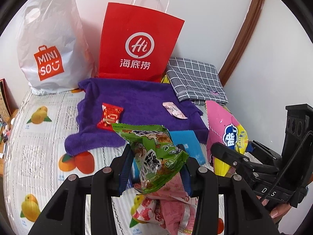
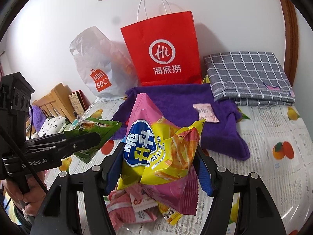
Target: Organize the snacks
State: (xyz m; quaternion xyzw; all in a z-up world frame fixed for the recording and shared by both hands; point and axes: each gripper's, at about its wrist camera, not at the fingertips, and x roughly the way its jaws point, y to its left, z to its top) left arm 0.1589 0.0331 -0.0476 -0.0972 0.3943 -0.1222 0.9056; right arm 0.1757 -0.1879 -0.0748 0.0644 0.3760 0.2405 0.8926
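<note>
the left gripper (image 1: 154, 168) is clamped on a green snack pack (image 1: 154, 154), lifted above the fruit-print cloth (image 1: 45, 152). the right gripper (image 2: 158, 168) is clamped on a pink and yellow chip bag (image 2: 156, 156), also held up off the cloth.

taking the purple towel (image 1: 137, 105) as the landmark: a red candy (image 1: 110, 116) lies on its left part, and a small pink packet (image 1: 174, 110) lies on its right part. a red paper bag (image 1: 138, 43) stands upright just behind the towel, against the wall. a white plastic bag (image 1: 49, 45) stands behind and left of the towel. a folded grey checked cloth (image 1: 195, 78) lies at the towel's back right corner, overlapping its edge. a blue item (image 1: 187, 146) lies at the towel's near edge, partly hidden by the green pack. a heap of pink packets (image 1: 172, 205) lies in front of the towel, under the two grippers.
</note>
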